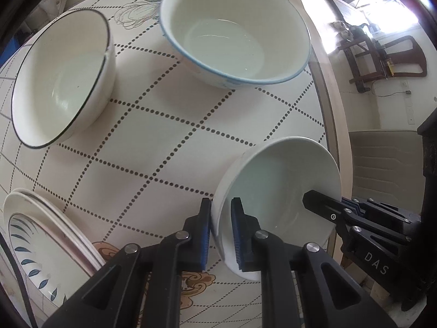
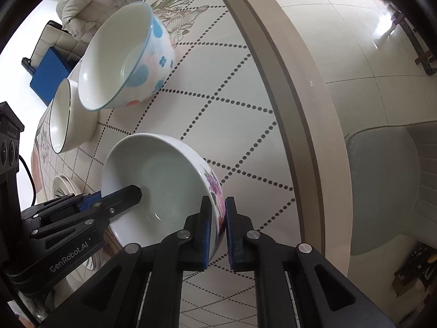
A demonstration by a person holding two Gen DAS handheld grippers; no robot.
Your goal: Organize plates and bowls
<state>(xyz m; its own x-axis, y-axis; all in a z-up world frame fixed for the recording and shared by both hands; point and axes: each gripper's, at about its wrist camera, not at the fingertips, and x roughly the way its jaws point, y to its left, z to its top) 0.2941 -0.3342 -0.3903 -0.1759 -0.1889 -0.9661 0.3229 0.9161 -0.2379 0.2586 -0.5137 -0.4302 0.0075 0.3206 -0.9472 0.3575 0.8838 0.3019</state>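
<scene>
Near the desk (image 2: pixel 245 87) edge, our left gripper (image 1: pixel 221 235) and right gripper (image 2: pixel 218 232) fingers clamp opposite rims of the white flower-painted ceramic bowl (image 2: pixel 164 180); its base is hidden.

On the counter (image 1: pixel 153 125) the nearest bowl (image 1: pixel 273 191) sits by the edge, two more bowls (image 1: pixel 235 27) (image 1: pixel 60 82) stand beyond it, and stacked plates (image 1: pixel 41 235) lie to its left

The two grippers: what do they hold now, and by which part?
Both hold the same white bowl by its rim: left gripper on one side, right gripper on the opposite, flowered side.
</scene>
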